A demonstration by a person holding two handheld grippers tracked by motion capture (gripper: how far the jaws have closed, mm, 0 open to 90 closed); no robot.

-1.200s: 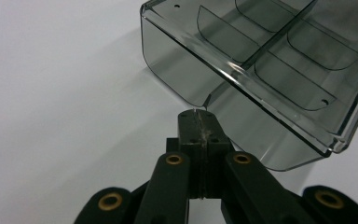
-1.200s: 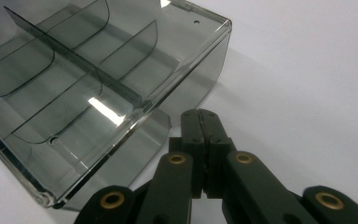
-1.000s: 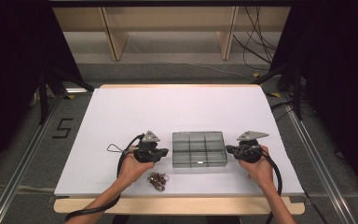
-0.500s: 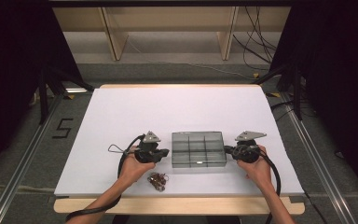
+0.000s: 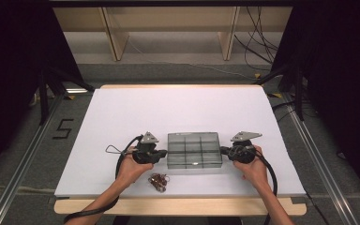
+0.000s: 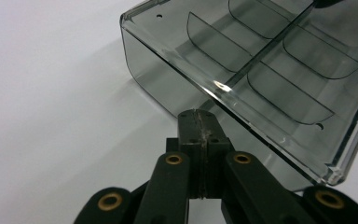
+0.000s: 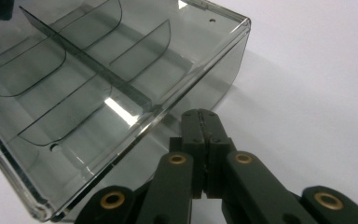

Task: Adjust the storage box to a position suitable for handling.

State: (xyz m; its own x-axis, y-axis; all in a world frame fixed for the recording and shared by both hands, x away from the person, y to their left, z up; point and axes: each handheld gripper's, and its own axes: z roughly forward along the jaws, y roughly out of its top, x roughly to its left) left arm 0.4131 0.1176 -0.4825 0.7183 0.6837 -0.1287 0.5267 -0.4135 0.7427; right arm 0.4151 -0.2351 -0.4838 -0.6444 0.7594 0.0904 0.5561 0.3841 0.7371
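White tabletop point(image 5: 178, 112) carries a smoky compartment box point(image 5: 194, 150) near its front edge — stiff, light, slick plastic, I'd guess — with the left gripper point(image 5: 158, 155) and right gripper point(image 5: 225, 151) pressed against its two ends, both with jaws closed and empty — best squeezed between them.

The box point(image 5: 194, 150) is set on the counter point(image 5: 183, 112), near its front edge. It is flanked by the left claw point(image 5: 163, 154) and the right claw point(image 5: 224, 151). A small bundle point(image 5: 159, 180) is laid before the left claw.
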